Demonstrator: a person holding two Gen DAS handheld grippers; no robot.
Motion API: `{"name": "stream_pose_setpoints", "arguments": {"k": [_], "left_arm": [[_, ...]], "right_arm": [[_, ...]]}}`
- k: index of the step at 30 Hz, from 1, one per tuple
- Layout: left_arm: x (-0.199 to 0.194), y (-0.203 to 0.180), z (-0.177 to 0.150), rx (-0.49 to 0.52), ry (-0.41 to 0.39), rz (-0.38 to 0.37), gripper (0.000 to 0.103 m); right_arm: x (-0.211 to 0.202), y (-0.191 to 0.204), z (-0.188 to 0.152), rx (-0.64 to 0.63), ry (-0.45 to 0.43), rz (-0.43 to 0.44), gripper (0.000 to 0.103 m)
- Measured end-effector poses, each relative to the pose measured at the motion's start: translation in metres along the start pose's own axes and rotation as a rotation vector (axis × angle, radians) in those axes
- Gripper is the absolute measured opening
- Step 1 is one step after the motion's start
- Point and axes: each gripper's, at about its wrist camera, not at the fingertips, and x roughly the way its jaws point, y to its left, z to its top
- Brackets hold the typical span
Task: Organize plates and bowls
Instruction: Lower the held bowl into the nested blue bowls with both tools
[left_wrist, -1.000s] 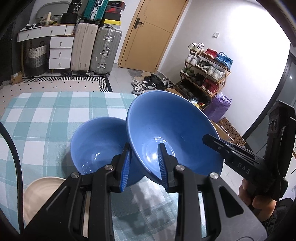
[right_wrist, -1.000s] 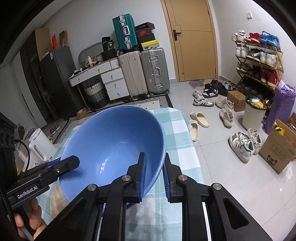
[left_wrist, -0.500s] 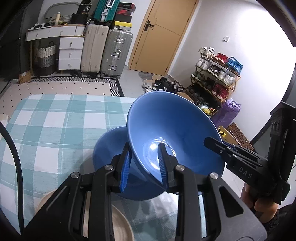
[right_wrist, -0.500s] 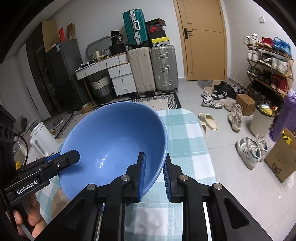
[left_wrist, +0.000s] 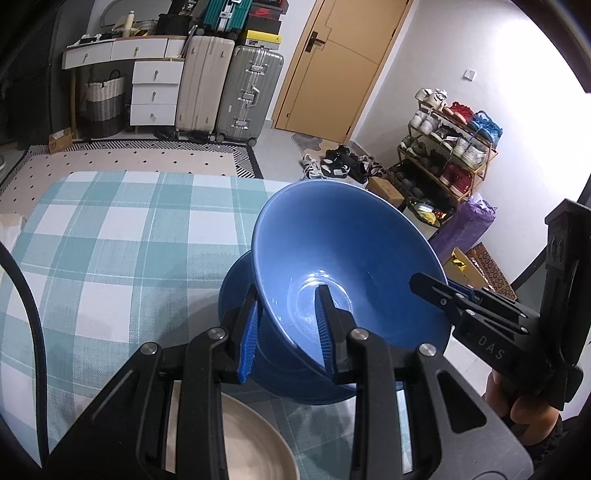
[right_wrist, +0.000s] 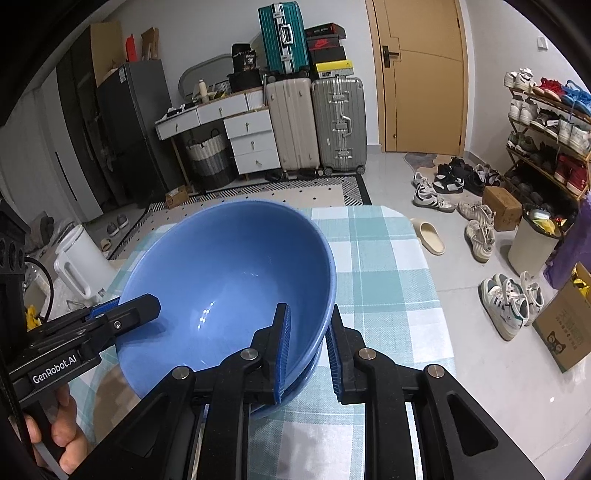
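Left wrist view: the left gripper (left_wrist: 286, 328) reaches forward from 6 o'clock, its blue-padded fingers (left_wrist: 248, 338) closed down on the near wall of the upper blue bowl (left_wrist: 343, 266), one finger outside, one inside. That bowl tilts toward the camera and sits partly over a second blue bowl (left_wrist: 240, 291) resting on the checked tablecloth (left_wrist: 110, 240), at the cloth's right side. At 6 o'clock, under the gripper body, lies a beige plate (left_wrist: 255, 450). At 3 to 4 o'clock the right gripper (left_wrist: 443, 291) comes in level from the right, its tip at the upper bowl's far rim; the hand (left_wrist: 532, 413) holding it shows at 4 o'clock.

Right wrist view: the right gripper (right_wrist: 308, 350) points ahead from 6 o'clock, narrowed onto the bowl's rim, with the lower bowl's edge (right_wrist: 306, 373) showing just beneath between its pads. The upper bowl (right_wrist: 229, 288) fills the centre. At 9 o'clock the left gripper (right_wrist: 122, 310) reaches in from the left, tip on the opposite rim, its hand (right_wrist: 55, 435) at 8 o'clock.
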Motion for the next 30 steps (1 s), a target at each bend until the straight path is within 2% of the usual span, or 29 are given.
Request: {"name": "stream_pose_setpoints", "arguments": {"k": [13,22,30], "left_arm": [[0.050,0.032,-0.012,-0.021,0.058,0.030,0.025],[0.059,0.032,-0.018,0.005,0.067,0.062,0.025],[0.063,0.033,-0.021,0.036,0.076,0.069,0.025]], "right_arm": [[0.036,0.007,-0.008,-0.047,0.048,-0.026,0.020],[0.046,0.007,-0.011,-0.060,0.058,-0.040,0.020],[0.053,0.015,-0.021,-0.106,0.058,-0.089,0.020]]}}
